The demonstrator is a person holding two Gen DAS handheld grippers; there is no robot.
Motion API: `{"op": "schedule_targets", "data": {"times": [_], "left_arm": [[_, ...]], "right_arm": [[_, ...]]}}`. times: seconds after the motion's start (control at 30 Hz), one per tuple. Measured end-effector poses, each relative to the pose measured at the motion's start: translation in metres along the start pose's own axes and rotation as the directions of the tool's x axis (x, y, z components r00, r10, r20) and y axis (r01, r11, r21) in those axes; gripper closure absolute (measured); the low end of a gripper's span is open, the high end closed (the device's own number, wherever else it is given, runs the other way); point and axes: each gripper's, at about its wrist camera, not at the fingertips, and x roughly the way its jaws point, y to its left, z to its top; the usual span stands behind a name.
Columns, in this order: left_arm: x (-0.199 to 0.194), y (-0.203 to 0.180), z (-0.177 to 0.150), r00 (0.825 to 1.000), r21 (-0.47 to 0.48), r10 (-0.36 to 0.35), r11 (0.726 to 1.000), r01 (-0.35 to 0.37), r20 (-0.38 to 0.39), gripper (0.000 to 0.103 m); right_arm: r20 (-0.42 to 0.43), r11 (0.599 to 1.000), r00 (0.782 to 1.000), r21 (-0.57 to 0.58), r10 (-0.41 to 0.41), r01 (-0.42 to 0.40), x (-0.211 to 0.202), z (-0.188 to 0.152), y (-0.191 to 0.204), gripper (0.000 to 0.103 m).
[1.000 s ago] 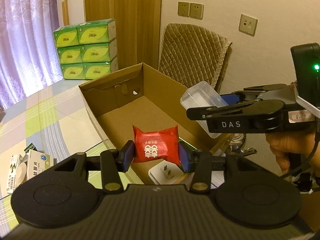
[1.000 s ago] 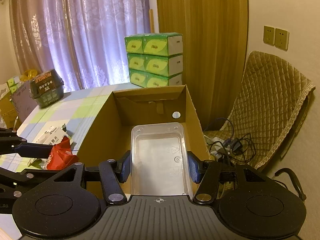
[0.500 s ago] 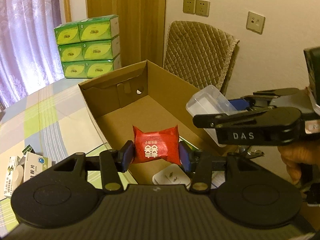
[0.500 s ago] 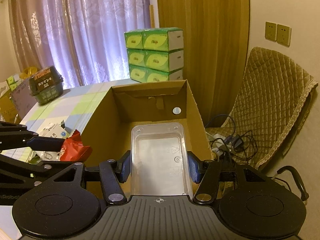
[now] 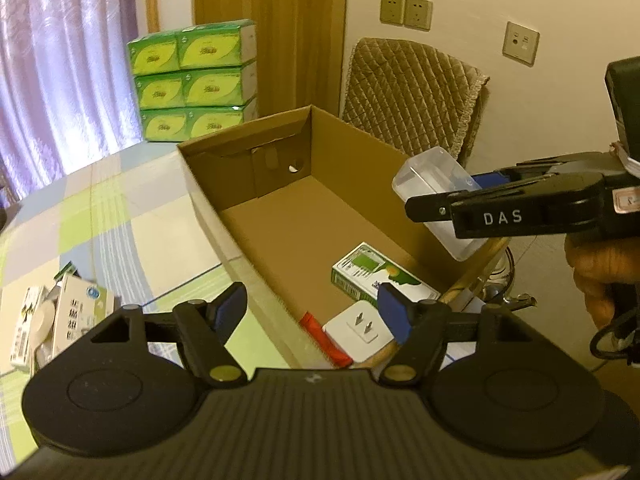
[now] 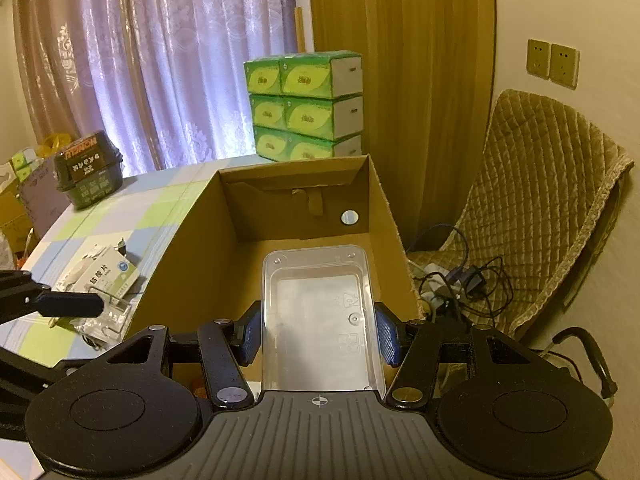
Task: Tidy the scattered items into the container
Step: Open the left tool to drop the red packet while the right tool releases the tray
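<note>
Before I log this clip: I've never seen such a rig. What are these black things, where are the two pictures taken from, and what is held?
No robot here: a person holds a two-finger gripper in each hand, each with a fisheye camera looking along its fingers. One picture is from the left gripper, whose jaws stand open and empty above the cardboard box. In the box lie a red packet, a white plug adapter and a green-and-white carton. The other picture is from the right gripper, shut on a clear plastic tray over the box. A medicine box and other small items lie on the checked tablecloth.
</note>
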Motion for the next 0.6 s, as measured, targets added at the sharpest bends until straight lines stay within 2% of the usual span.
{"op": "schedule_targets", "data": {"times": [0.4,0.5,0.57,0.6], "left_arm": [[-0.009,0.004,-0.003,1.0,-0.029,0.002,1.0,-0.001,0.006,0.03],[-0.01,0.007,-0.004,1.0,-0.037,0.001,0.999,-0.001,0.006,0.03],[-0.011,0.008,-0.004,1.0,-0.042,0.003,0.999,-0.003,0.007,0.03],[-0.012,0.009,-0.005,1.0,-0.044,0.004,0.999,-0.004,0.008,0.03]], "right_arm": [[-0.018,0.999,1.0,-0.02,0.024,-0.024,0.006,0.001,0.014,0.044],[-0.021,0.998,0.998,-0.031,0.061,-0.061,0.009,0.001,0.017,0.044],[-0.012,0.997,0.998,-0.038,0.068,-0.068,0.009,0.0,0.019,0.006],[0.002,0.997,0.998,-0.039,0.07,-0.07,0.008,0.0,0.019,0.005]]}}
